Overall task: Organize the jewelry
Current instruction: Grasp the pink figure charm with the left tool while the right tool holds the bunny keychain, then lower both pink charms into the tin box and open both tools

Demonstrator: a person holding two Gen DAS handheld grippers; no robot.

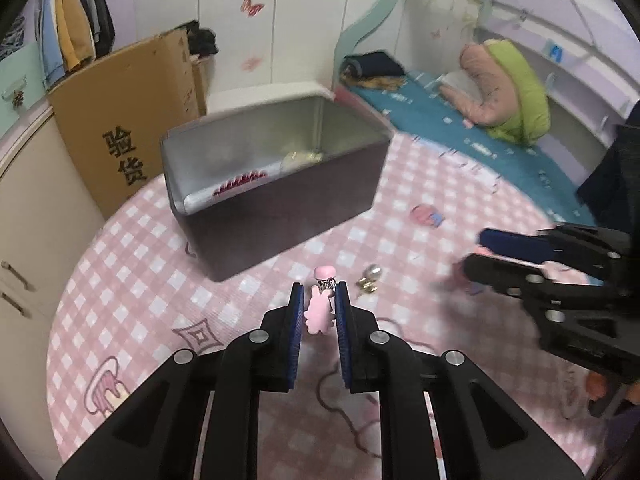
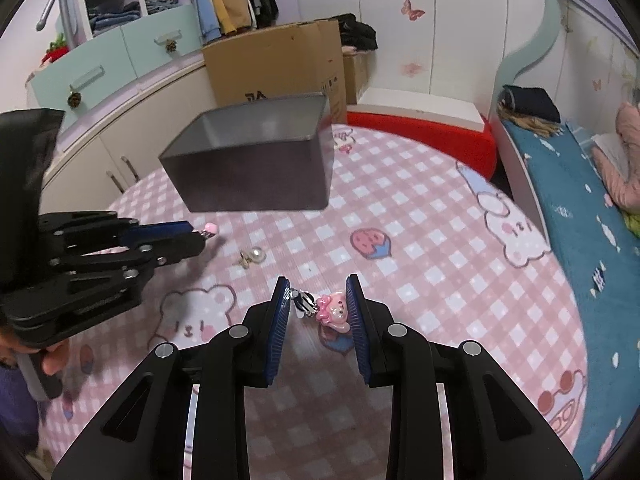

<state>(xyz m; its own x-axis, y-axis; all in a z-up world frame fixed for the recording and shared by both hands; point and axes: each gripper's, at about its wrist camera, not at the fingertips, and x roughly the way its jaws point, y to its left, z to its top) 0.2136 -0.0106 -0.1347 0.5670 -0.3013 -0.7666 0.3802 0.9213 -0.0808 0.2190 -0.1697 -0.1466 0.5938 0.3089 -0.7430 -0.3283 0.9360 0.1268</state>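
A dark metal box point(image 1: 276, 184) stands open on the pink checked table; it also shows in the right wrist view point(image 2: 256, 156). Jewelry point(image 1: 300, 157) and a pink comb-like piece lie inside. My left gripper point(image 1: 318, 308) is shut on a pink charm clip point(image 1: 319, 312), held above the cloth in front of the box. My right gripper point(image 2: 318, 306) is shut on a pink bear charm clip point(image 2: 334, 310); its pads touch the clip's two ends. A pearl earring point(image 2: 253, 257) lies on the cloth between the grippers, also in the left wrist view point(image 1: 370, 278).
A cardboard box point(image 2: 276, 64) stands behind the table by cream cabinets point(image 2: 120, 152). A bed with blue cover point(image 1: 460, 128) and pillows lies to the right. A red seat point(image 2: 420, 136) is beyond the table's far edge.
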